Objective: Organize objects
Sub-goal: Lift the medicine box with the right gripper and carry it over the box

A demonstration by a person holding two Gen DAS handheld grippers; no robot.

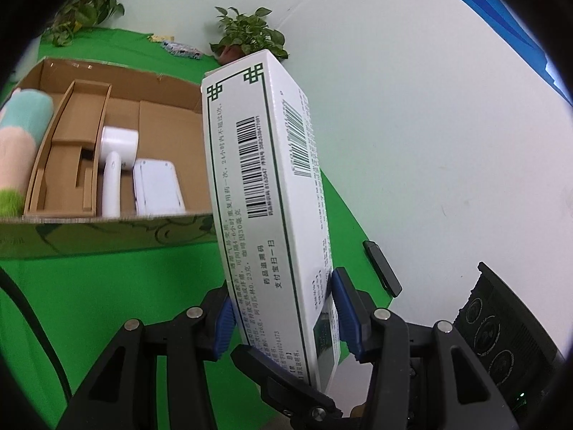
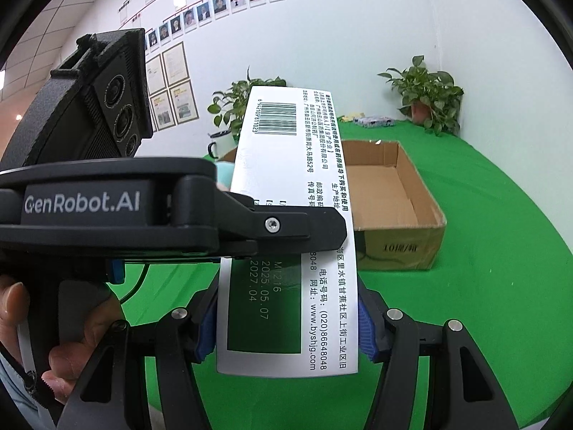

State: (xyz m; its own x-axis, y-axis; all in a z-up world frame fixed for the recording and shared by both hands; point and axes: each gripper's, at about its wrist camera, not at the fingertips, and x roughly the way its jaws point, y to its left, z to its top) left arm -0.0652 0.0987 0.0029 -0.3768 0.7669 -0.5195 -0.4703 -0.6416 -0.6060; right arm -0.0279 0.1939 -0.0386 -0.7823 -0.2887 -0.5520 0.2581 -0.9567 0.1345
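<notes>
A long white medicine box (image 1: 265, 193) with green trim and barcodes is clamped between the blue pads of my left gripper (image 1: 283, 319), above the green table. The same box (image 2: 290, 236) sits between the blue pads of my right gripper (image 2: 286, 333); the left gripper's finger (image 2: 286, 227) crosses it from the left. Both grippers hold the box at once. An open cardboard box (image 1: 107, 231) lies to the left, also seen in the right wrist view (image 2: 397, 211). In it lie a white hair dryer (image 1: 116, 165), a white flat case (image 1: 157, 186) and a pastel plush roll (image 1: 21, 136).
The table has a green cloth (image 1: 125, 286). Potted plants stand at the back by the wall (image 1: 250, 36) (image 2: 426, 96) (image 2: 240, 104). A white mug (image 2: 220, 145) stands behind the cardboard box. Small packets (image 2: 372, 120) lie at the far edge. A cardboard insert (image 1: 68, 150) sits inside the box.
</notes>
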